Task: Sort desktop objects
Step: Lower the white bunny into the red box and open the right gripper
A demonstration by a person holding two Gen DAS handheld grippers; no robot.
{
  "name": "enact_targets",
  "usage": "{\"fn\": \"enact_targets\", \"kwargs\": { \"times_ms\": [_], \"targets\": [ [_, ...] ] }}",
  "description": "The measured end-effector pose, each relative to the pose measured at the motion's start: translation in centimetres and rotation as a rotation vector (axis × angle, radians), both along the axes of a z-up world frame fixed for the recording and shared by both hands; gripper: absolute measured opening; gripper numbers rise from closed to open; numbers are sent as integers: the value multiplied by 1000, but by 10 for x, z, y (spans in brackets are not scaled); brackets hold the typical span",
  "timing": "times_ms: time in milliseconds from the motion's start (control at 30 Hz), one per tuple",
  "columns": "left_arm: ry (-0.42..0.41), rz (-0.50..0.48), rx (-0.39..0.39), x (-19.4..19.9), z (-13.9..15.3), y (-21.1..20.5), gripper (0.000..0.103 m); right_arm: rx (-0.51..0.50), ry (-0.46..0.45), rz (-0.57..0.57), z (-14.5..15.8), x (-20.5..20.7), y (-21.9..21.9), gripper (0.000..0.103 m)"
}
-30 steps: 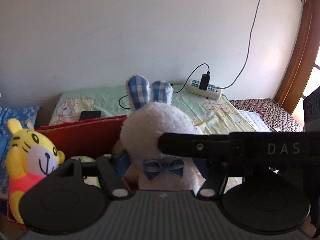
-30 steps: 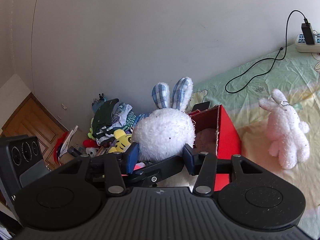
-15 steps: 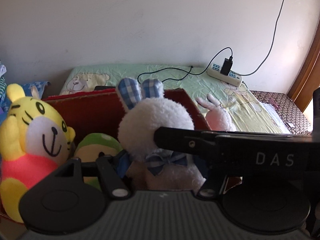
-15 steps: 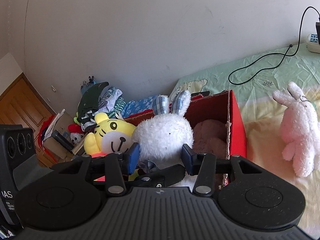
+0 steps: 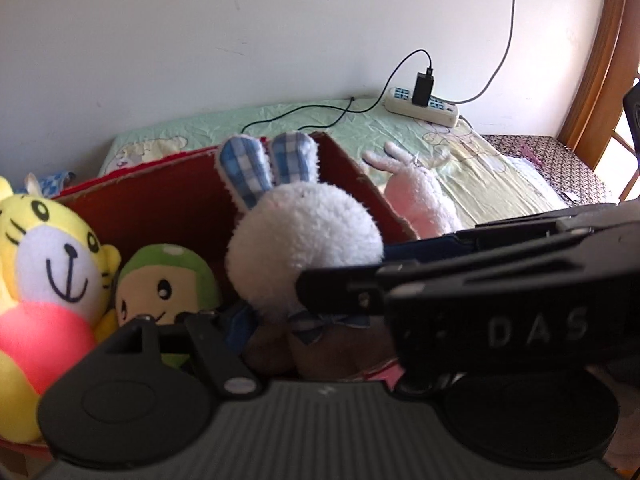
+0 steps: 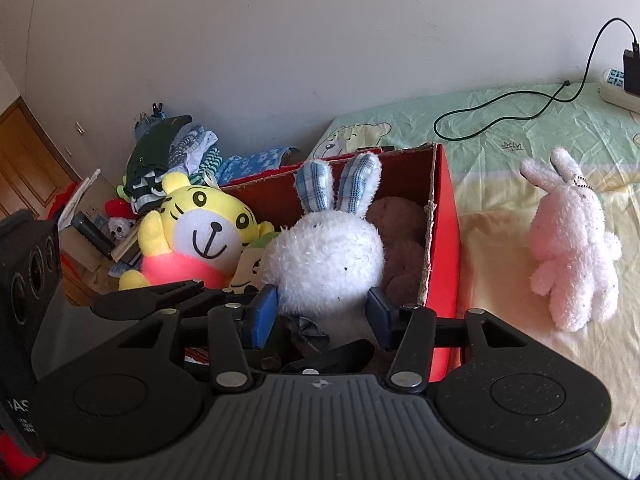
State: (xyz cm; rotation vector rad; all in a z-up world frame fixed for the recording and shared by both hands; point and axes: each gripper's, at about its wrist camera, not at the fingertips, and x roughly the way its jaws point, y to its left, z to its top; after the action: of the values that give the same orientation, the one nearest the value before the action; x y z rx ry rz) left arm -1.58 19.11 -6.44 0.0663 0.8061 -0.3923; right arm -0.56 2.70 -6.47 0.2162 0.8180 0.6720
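Note:
A white plush rabbit (image 6: 324, 256) with blue checked ears sits in the red cardboard box (image 6: 445, 216), beside a yellow tiger toy (image 6: 200, 236) and a green-capped doll (image 5: 164, 284). My right gripper (image 6: 322, 312) straddles the rabbit's body; its jaws are opening and the blue pads (image 6: 264, 314) stand at the fur without pinching it. My left gripper (image 5: 316, 332) reaches in low around the rabbit's bow tie, jaws also opening. Its right finger is hidden behind the right gripper's black body (image 5: 500, 304). The rabbit (image 5: 304, 240) rests on a brown plush (image 6: 400, 248).
A pink plush rabbit (image 6: 572, 248) lies on the green and yellow sheet (image 6: 500, 152) right of the box. A power strip (image 5: 422, 106) with a charger and a black cable (image 6: 496, 116) lies by the wall. Clothes and clutter (image 6: 168, 156) are piled left of the box.
Both grippers have come down with the white rabbit into the red box. The pads have spread a little, and the tiger and green doll have come into full view.

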Motion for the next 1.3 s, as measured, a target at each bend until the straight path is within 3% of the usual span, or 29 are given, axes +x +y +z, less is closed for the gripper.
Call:
{"fn": "enact_targets", "kwargs": {
  "times_ms": [167, 333, 467, 767, 867, 1067, 1167, 1233, 1300],
  "targets": [
    [-12, -28, 14, 6, -4, -7, 77, -37, -12, -43, 2, 1, 2, 58],
    [-6, -52, 8, 9, -5, -4, 78, 64, 3, -137, 11, 9, -12, 58],
    [12, -59, -19, 13, -6, -7, 80, 114, -11, -132, 19, 13, -9, 55],
    [40, -71, -89, 14, -7, 5, 81, 70, -3, -134, 11, 24, 2, 51],
    [33, -76, -99, 10, -3, 11, 86, 27, 5, -172, 7, 26, -2, 51],
    [33, -103, -140, 3, 5, 16, 87, 112, 55, -212, 5, 27, -20, 51],
    [48, -139, -144, 0, 2, 7, 83, 108, 52, -207, 6, 24, -19, 50],
    [65, -141, -152, 1, -1, 6, 84, 76, 32, -213, 6, 22, -20, 41],
    [57, -138, -137, -2, -2, 4, 86, 108, 45, -218, 7, 20, -26, 43]
  ]
}}
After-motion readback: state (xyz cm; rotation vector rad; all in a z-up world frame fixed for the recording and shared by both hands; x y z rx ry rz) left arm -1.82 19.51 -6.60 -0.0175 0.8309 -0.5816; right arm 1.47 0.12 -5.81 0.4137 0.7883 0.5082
